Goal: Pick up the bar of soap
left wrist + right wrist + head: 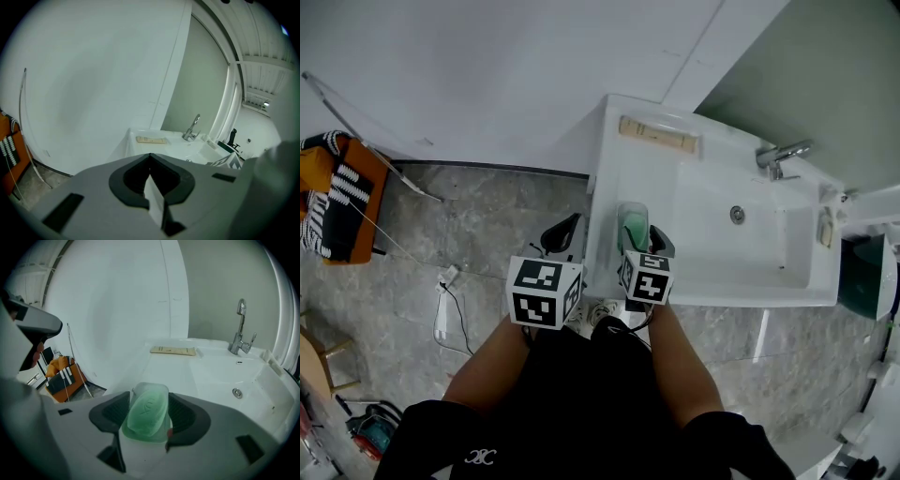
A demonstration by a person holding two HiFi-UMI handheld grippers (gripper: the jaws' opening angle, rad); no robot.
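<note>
A pale green bar of soap [149,412] lies in a translucent green dish [632,212] on the left ledge of the white sink [741,281]. My right gripper [147,420] is lowered over it and stands open, one dark jaw on each side of dish and soap [635,229]. Whether the pads touch the dish I cannot make out. My left gripper [564,232] hangs left of the sink over the floor; its dark jaws meet at the tip [150,156], shut, with nothing between them.
A flat beige oblong item [656,135] lies on the sink's back ledge. The faucet [780,155] stands at the far right of the basin, the drain [737,215] below it. An orange bag [342,197] and a white plug with its cable [445,300] lie on the grey floor.
</note>
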